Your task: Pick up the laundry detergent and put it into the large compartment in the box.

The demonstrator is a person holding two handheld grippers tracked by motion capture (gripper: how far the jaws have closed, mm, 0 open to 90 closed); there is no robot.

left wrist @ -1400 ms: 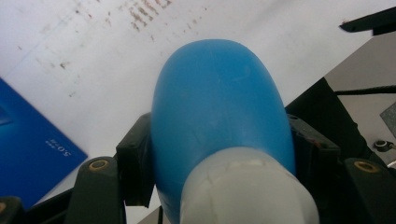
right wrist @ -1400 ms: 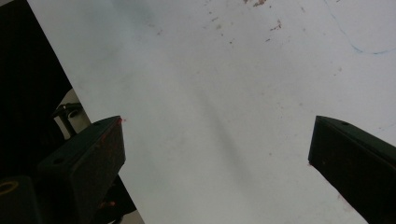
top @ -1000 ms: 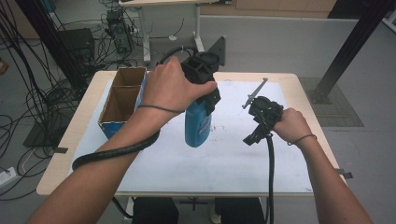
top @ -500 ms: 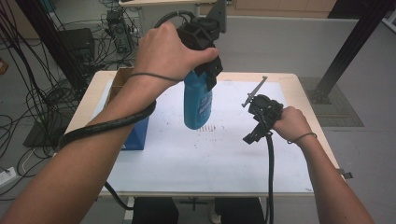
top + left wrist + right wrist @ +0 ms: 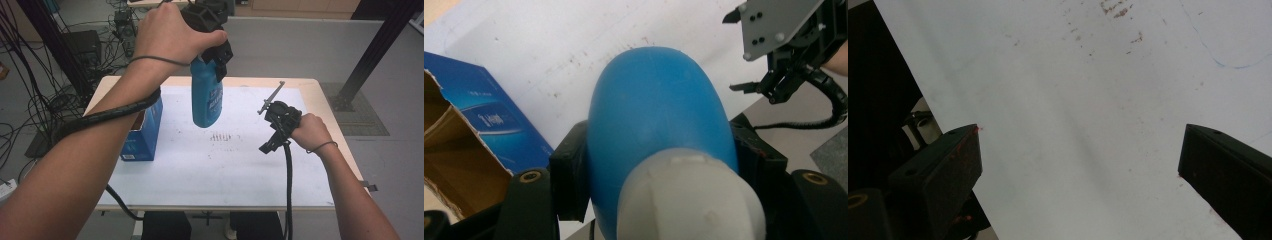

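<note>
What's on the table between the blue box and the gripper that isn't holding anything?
Just bare white table with brownish specks, in the high view, between the blue box and right gripper.

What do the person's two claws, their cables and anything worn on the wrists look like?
Both the left claw and right claw are black, with blocky jaws. A ribbed black cable trails from each. A thin dark band circles each wrist; forearms are sleeveless.

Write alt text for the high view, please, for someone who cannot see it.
A person's left gripper holds a blue bottle by its neck, lifted above a white table. An open blue cardboard box stands at the table's left, and the right gripper rests low at its right side.
</note>
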